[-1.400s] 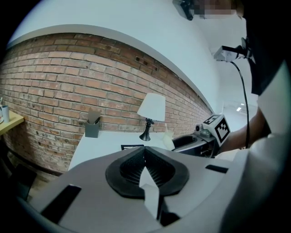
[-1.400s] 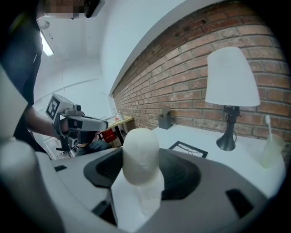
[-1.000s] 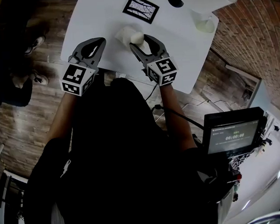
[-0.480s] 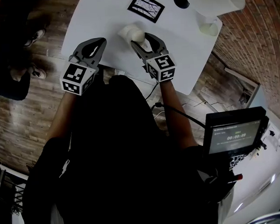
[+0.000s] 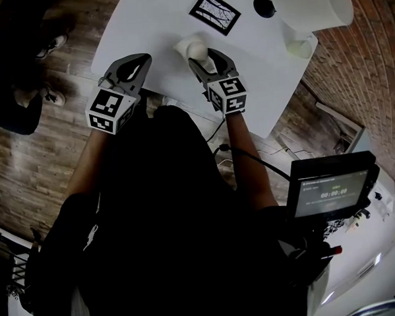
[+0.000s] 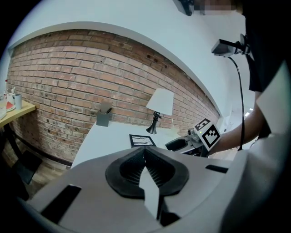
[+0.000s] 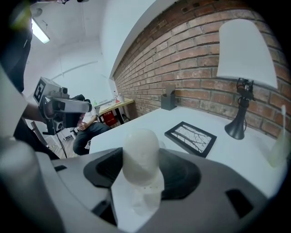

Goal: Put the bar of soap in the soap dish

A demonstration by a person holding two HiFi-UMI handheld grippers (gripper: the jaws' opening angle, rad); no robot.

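Note:
My right gripper (image 5: pixel 203 55) is shut on a white rounded bar of soap (image 5: pixel 195 50), which stands up between the jaws in the right gripper view (image 7: pixel 141 152). The soap hangs at the near right side of a pale translucent soap dish (image 5: pixel 183 44) on the white table (image 5: pixel 151 24). Part of the dish, with small holes, shows just under the soap (image 7: pixel 148 195). My left gripper (image 5: pixel 138 60) hovers at the table's front edge, left of the dish, shut with nothing in it (image 6: pixel 145 157).
A black picture frame (image 5: pixel 215 13) lies beyond the dish. A lamp with a white shade (image 5: pixel 312 6) and black base (image 5: pixel 264 6) stands at the far right, and a grey holder (image 6: pixel 104 118) by the brick wall. A monitor (image 5: pixel 331 192) is at my right.
My right gripper has edged slightly closer over the dish with the soap in it. The left gripper has stayed where it was.

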